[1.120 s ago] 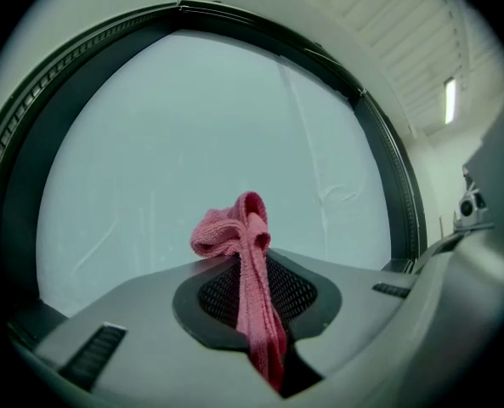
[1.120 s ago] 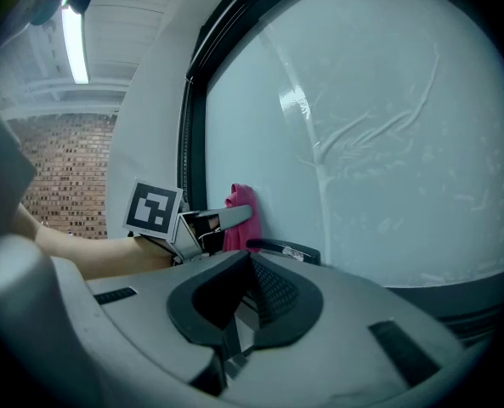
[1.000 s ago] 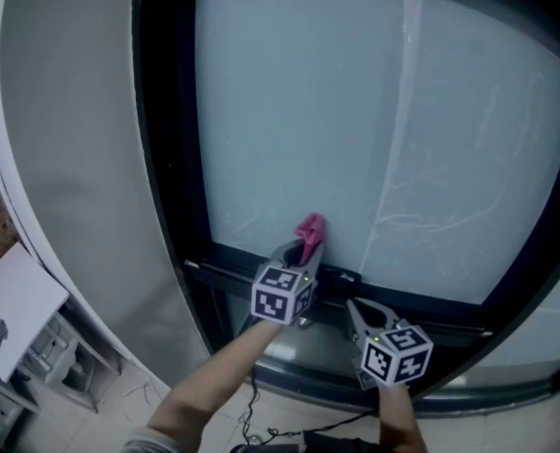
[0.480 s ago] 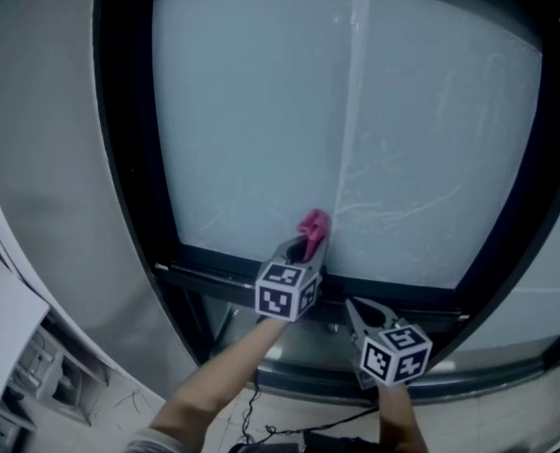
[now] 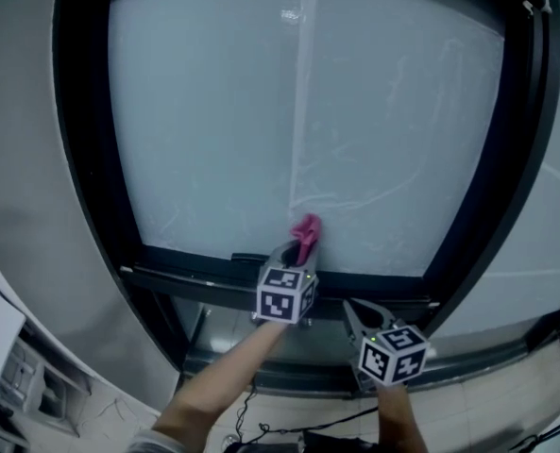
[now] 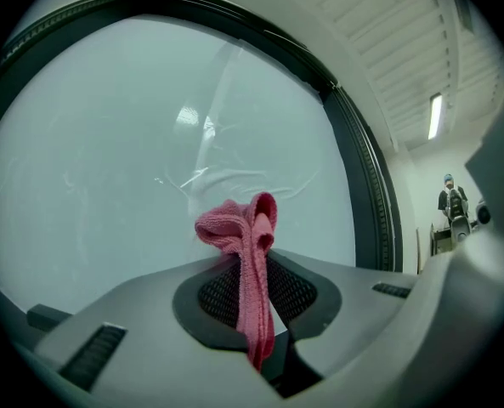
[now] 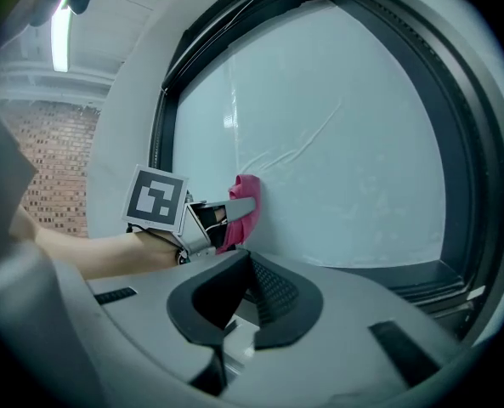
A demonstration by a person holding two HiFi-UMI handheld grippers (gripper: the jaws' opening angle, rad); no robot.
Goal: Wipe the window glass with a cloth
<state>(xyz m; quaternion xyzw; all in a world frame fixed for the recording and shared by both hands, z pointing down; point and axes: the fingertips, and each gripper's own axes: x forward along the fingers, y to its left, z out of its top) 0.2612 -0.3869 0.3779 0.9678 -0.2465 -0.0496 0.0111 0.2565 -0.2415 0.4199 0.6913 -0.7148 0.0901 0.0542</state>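
The pink cloth [image 5: 307, 231] sits bunched in a small wad low on the glass [image 5: 213, 111], a little above the bottom rail [image 5: 195, 276] and near the middle of the pane. From the right tool's view it looks pressed against the pane, or all but. The left tool [image 5: 298, 248] is clenched on it: the cloth runs as a strip down between the two pads and blooms into a folded knob just past the tips. The right tool [image 5: 355, 311] hangs lower and to the right, below the rail and apart from the glass, with its jaws together on nothing. The pane is pale and frosty, crossed by a vertical line and some thin curved streaks [image 5: 355, 192] above the cloth, and a dark frame [image 5: 86, 159] runs round it. To my eye the wiping is only at its start, with nearly the whole pane above the cloth left to cover. Only a small knob of cloth sticks out, so I would tilt the left tool to lead with that knob, keeping the hard tips off the glass. I would press evenly and work in overlapping passes up from the rail, going over those streaks. The right tool is best kept down, clear of the strokes.
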